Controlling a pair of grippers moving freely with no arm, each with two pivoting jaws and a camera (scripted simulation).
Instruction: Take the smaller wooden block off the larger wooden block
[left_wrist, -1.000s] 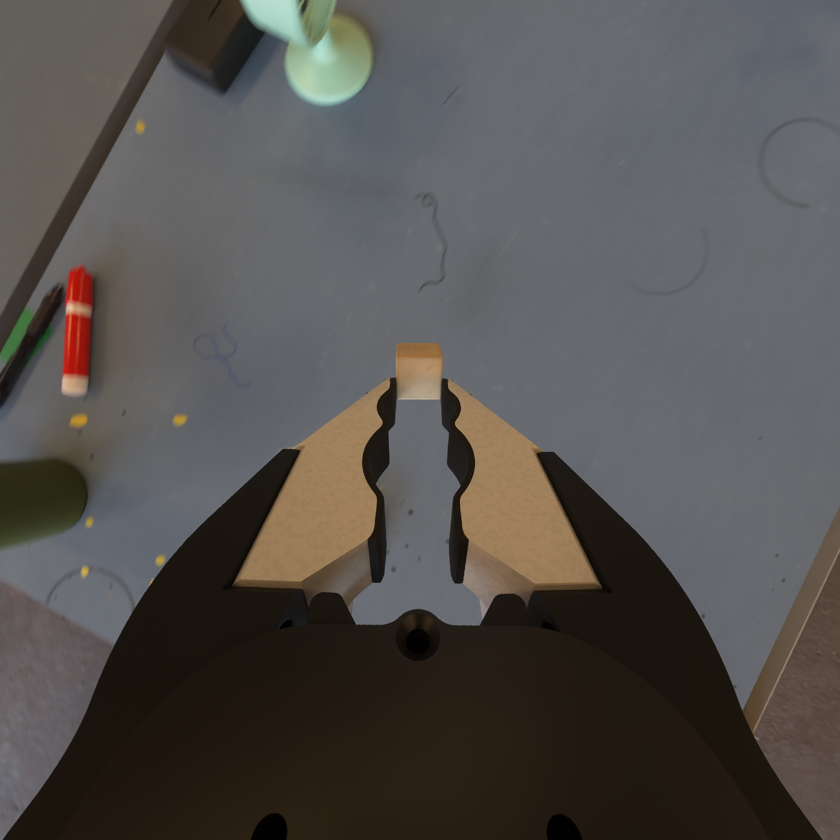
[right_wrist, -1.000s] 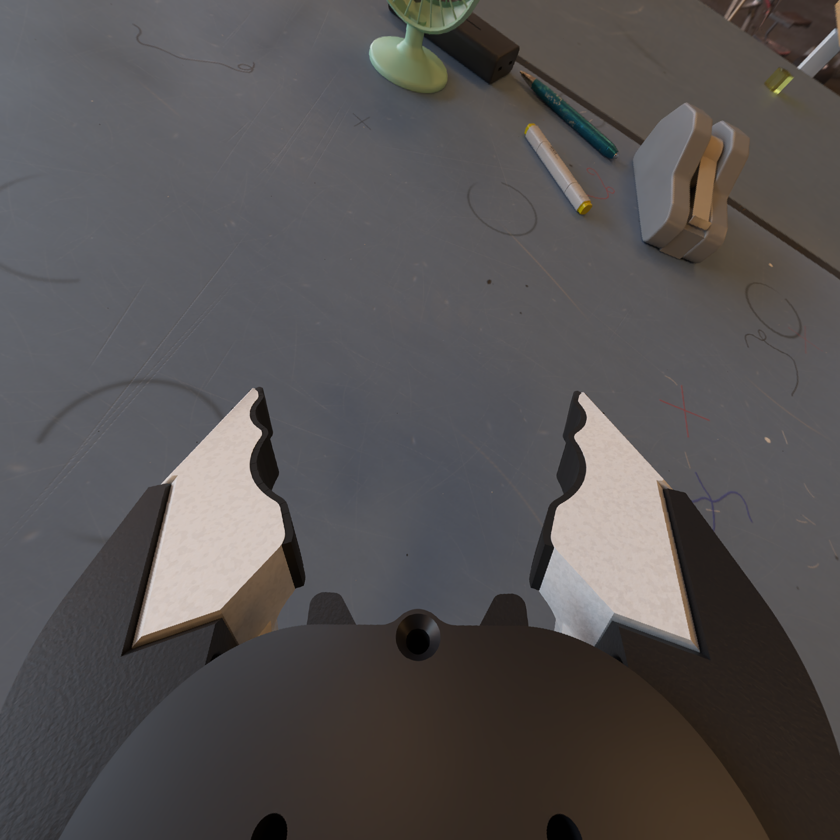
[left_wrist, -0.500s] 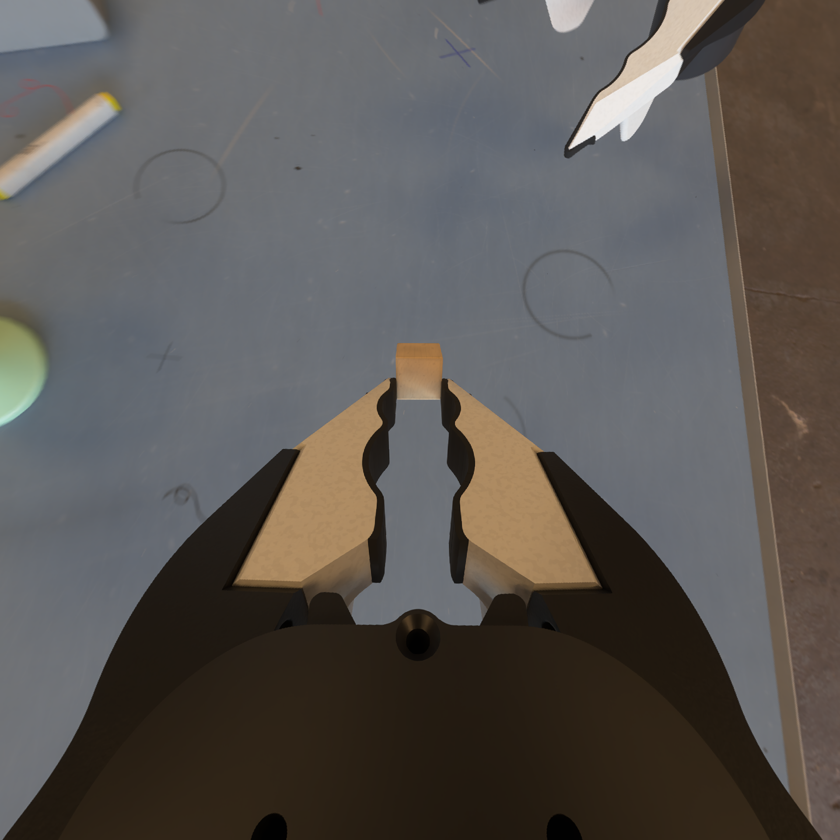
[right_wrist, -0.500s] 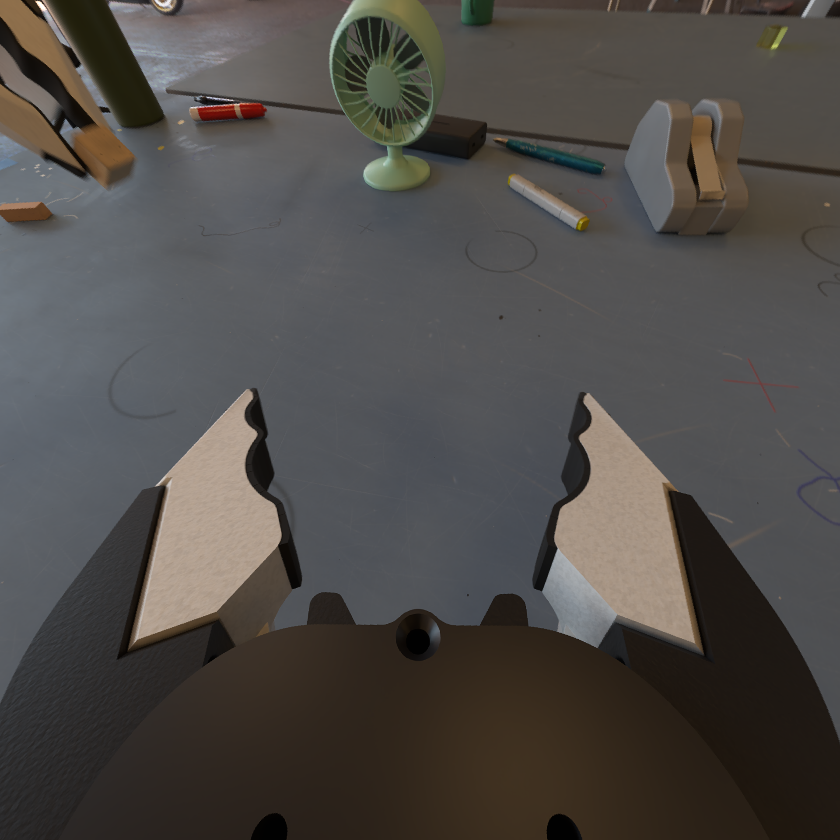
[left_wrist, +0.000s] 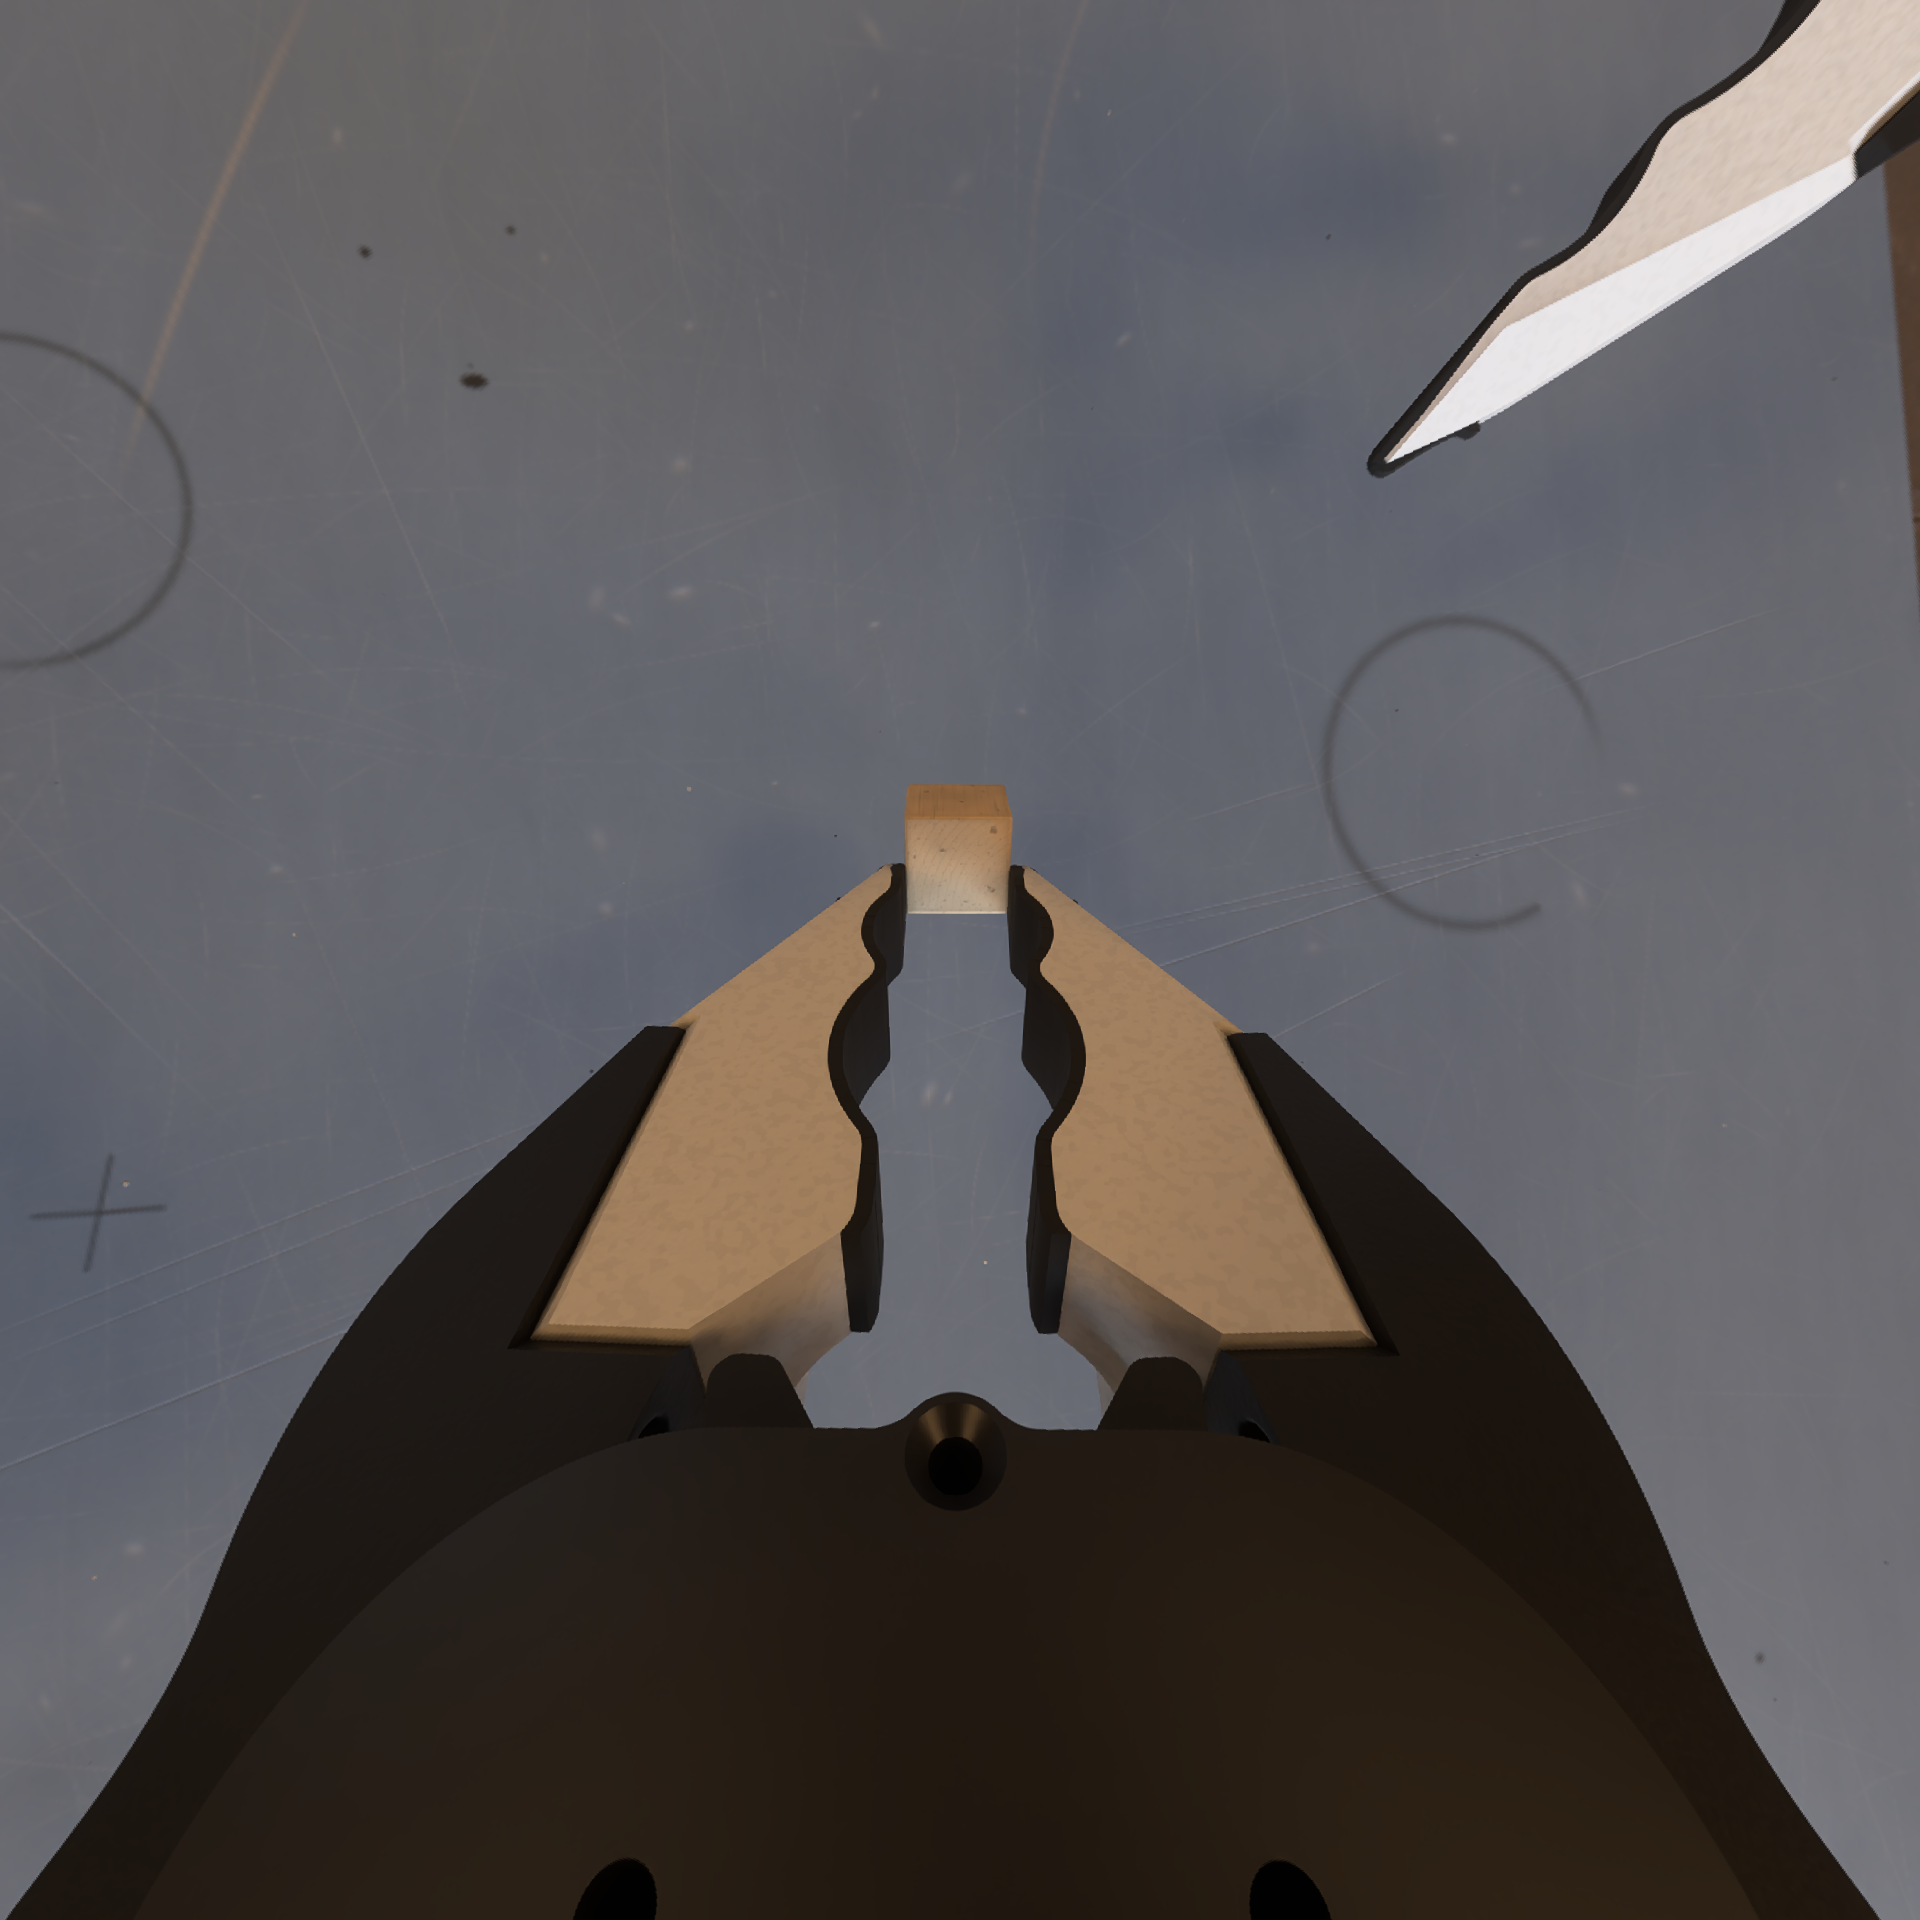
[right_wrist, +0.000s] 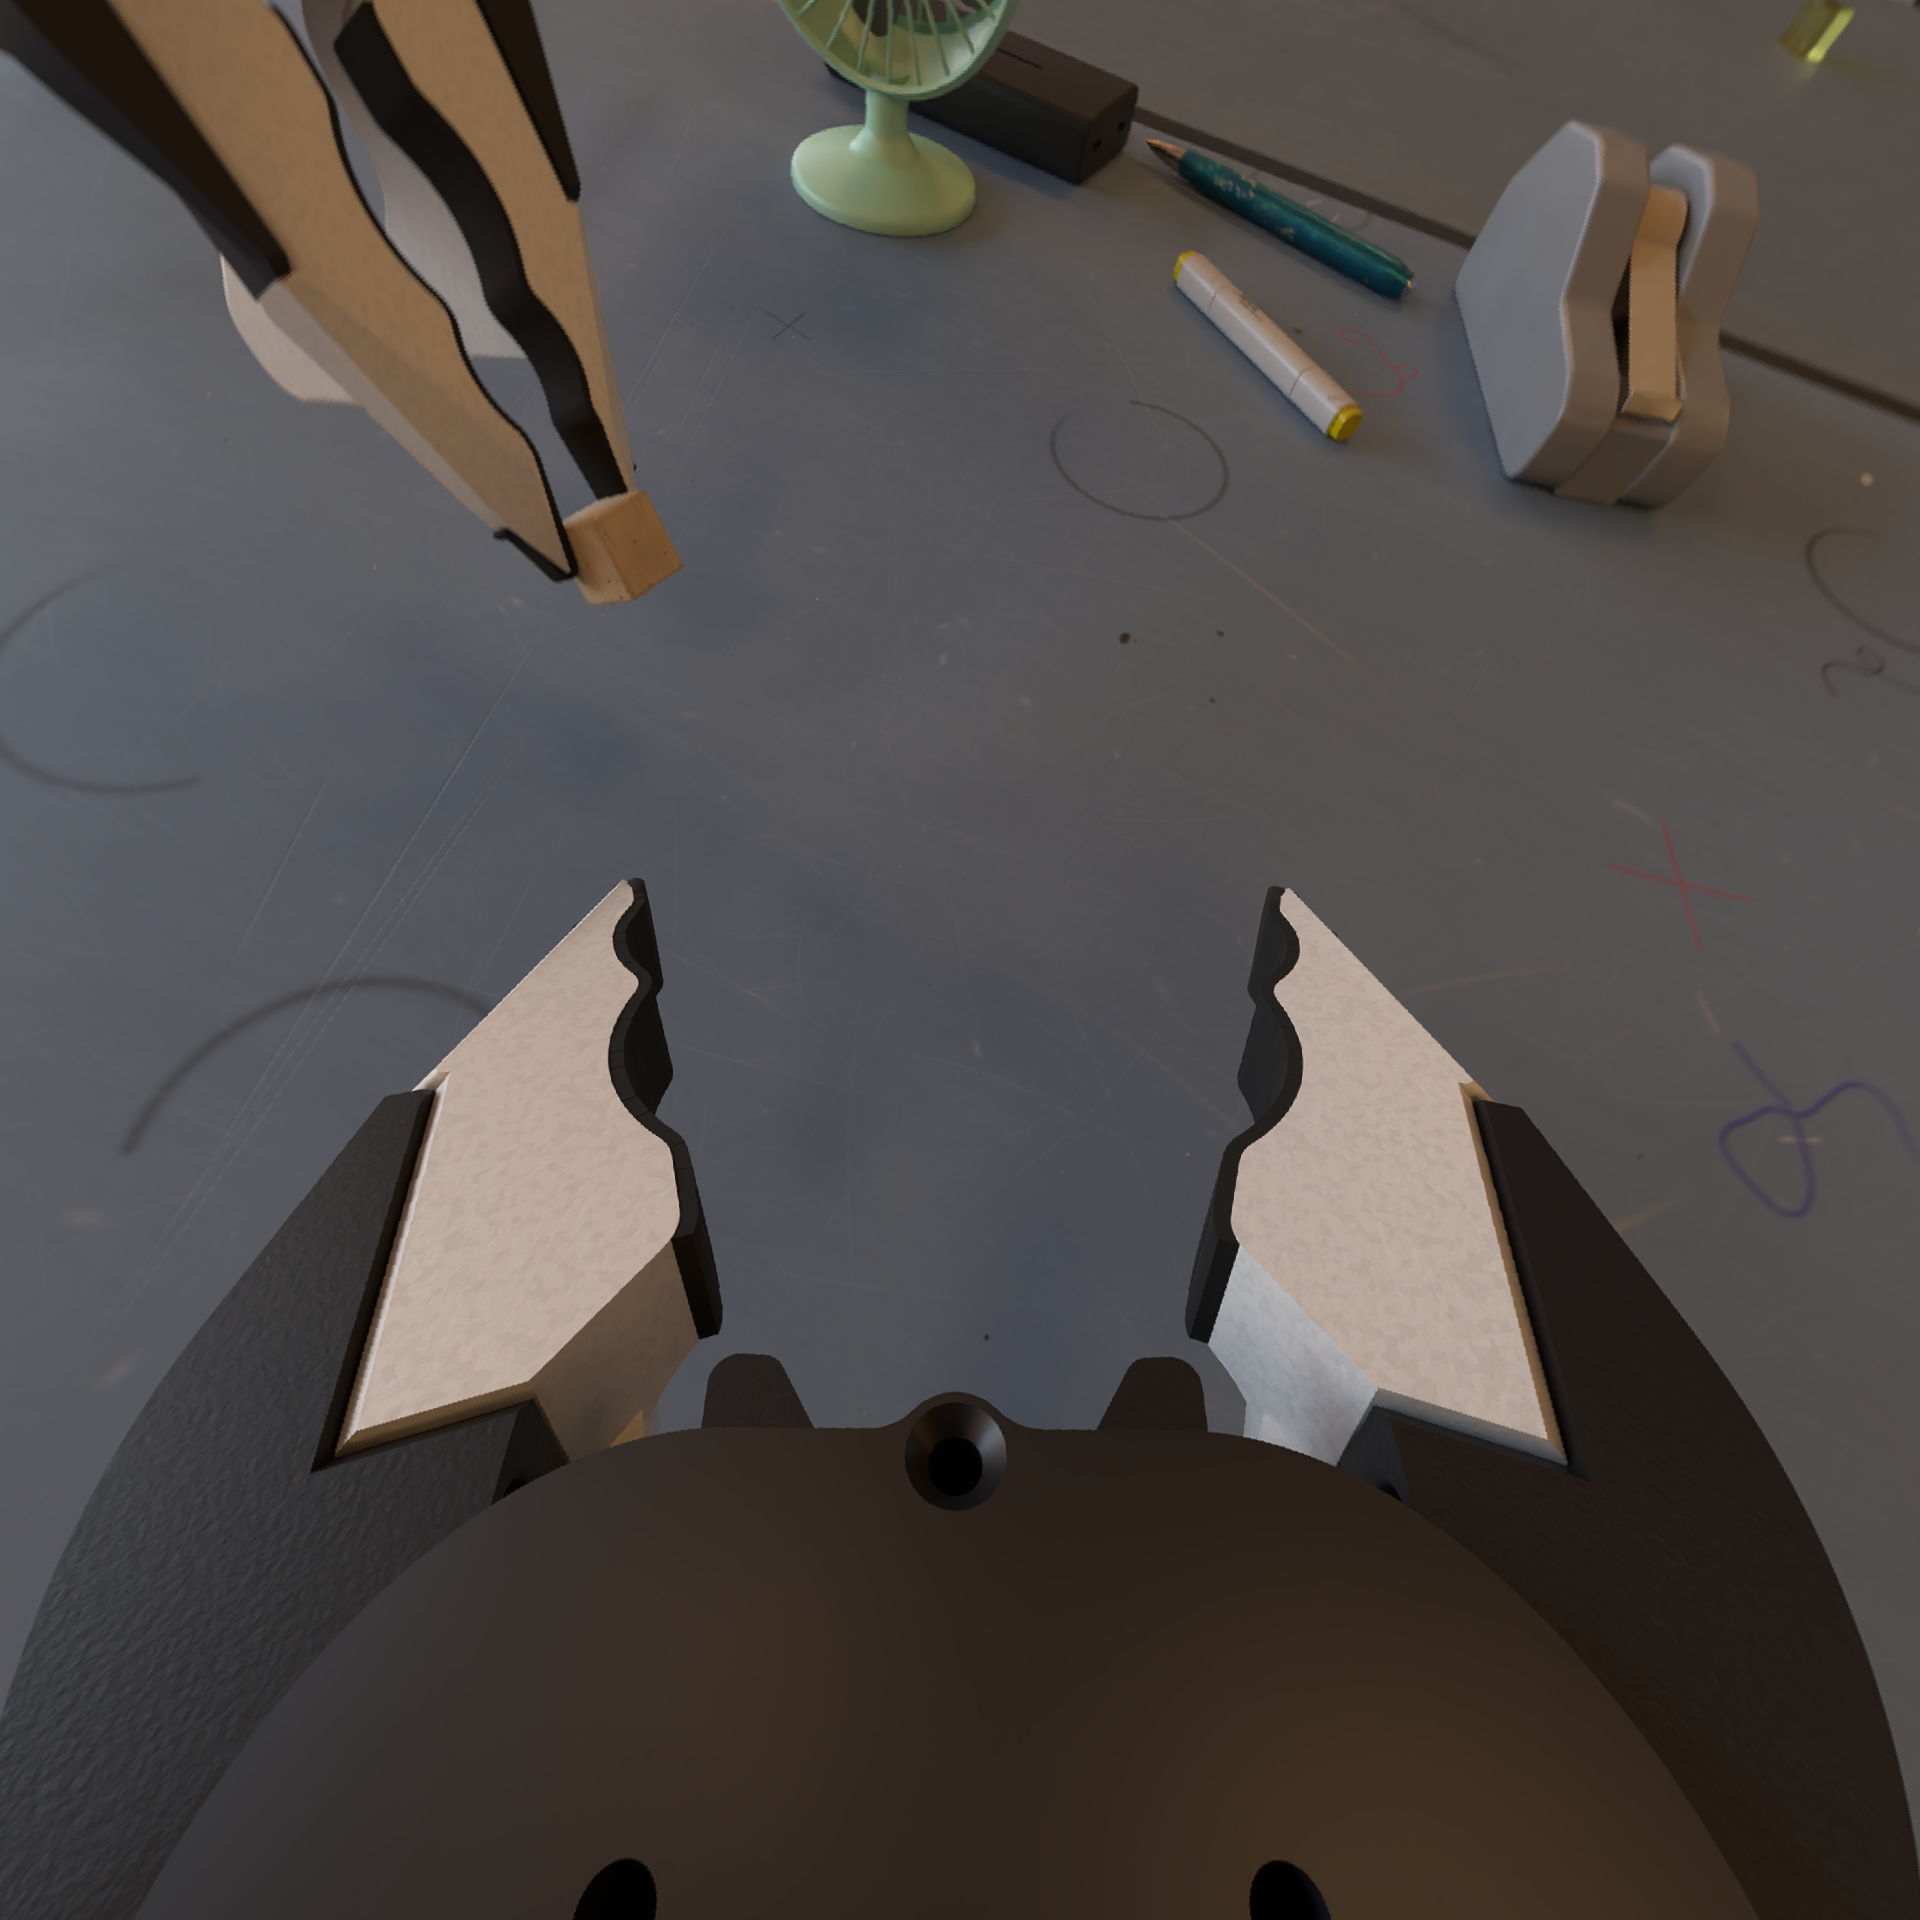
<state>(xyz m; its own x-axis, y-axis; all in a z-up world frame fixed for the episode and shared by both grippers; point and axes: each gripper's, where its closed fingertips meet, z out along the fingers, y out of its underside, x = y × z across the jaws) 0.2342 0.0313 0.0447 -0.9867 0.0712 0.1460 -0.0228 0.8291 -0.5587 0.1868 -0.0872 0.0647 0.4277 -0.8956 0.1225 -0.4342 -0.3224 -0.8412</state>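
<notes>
My left gripper (left_wrist: 956, 883) is shut on the smaller wooden block (left_wrist: 956, 847), a pale cube pinched at the fingertips and held above the grey table (left_wrist: 623, 623). In the right wrist view the left gripper (right_wrist: 592, 520) comes down from the upper left with the block (right_wrist: 623, 545) at its tips, just above the table. My right gripper (right_wrist: 956, 894) is open and empty over bare table. One of its fingers (left_wrist: 1662, 239) shows at the upper right of the left wrist view. The larger wooden block is not in view.
At the back of the right wrist view stand a green desk fan (right_wrist: 883, 177), a black box (right_wrist: 1049, 99), a teal pen (right_wrist: 1278, 213), a white marker with a yellow cap (right_wrist: 1262, 348) and a grey clamp-like holder (right_wrist: 1600, 322). The table edge (left_wrist: 1907, 343) runs at the right.
The left gripper has carried the small block toward the right gripper and lower toward the table. The right wrist view has tilted down. The right gripper has stayed open.
</notes>
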